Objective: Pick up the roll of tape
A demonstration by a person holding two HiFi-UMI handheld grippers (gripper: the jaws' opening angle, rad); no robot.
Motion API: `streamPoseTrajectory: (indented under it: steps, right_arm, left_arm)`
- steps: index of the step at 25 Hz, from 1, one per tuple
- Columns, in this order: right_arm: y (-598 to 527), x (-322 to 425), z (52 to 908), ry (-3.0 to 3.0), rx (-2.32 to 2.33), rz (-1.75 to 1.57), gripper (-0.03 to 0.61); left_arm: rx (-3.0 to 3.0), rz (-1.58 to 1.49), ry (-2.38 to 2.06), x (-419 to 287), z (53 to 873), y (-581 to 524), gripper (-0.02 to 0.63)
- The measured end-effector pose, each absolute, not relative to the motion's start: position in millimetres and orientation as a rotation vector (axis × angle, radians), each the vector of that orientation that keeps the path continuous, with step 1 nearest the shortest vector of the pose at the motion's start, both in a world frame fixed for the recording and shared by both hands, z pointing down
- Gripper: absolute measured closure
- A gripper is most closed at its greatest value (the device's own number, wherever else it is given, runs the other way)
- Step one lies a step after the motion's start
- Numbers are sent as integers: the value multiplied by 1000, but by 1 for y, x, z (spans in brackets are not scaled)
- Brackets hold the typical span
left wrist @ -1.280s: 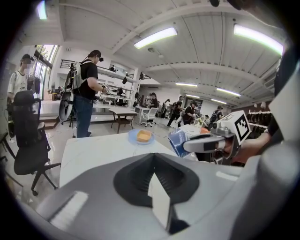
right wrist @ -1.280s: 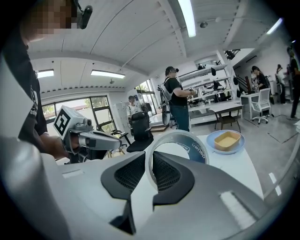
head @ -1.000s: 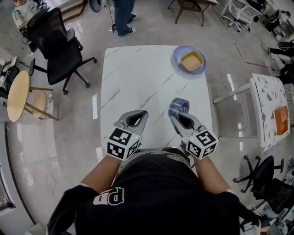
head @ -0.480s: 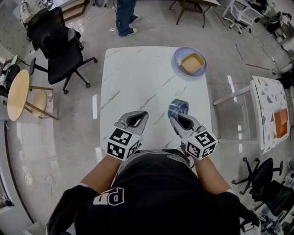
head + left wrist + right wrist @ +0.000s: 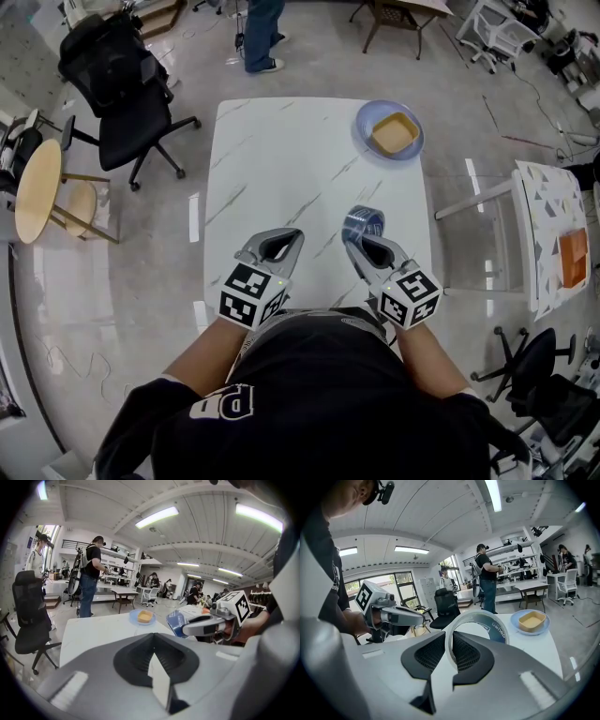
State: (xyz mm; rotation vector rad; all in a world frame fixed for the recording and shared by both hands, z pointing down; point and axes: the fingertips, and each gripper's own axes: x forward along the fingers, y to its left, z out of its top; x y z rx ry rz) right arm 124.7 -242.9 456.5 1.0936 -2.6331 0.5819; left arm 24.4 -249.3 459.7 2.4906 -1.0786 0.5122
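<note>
The roll of tape (image 5: pixel 365 223), blue with a pale inner core, is pinched by its wall in my right gripper (image 5: pixel 360 243) above the near right part of the white marble table (image 5: pixel 281 159). In the right gripper view the roll of tape (image 5: pixel 487 625) stands upright between the shut jaws, one jaw through its hole. My left gripper (image 5: pixel 279 242) hovers over the table's near edge, shut with nothing in it. The left gripper view shows the roll of tape (image 5: pixel 177 621) and the right gripper (image 5: pixel 187 629) off to the right.
A blue plate (image 5: pixel 389 127) holding a tan square dish sits at the table's far right corner. A black office chair (image 5: pixel 122 89) and a round wooden stool (image 5: pixel 37 192) stand to the left. A person (image 5: pixel 258 33) stands beyond the far edge; another table (image 5: pixel 553 225) is at right.
Almost nothing has moved. Both grippers hold the same places, the tape still pinched in the right one; the head view has shifted slightly.
</note>
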Motion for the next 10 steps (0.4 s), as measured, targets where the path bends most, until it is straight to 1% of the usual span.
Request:
streamPoseTrajectory:
  steps: [10]
  right_arm:
    - [-248, 124, 457, -2629, 1092, 579, 531]
  left_arm:
    - [2484, 515, -1088, 21, 460, -253, 558]
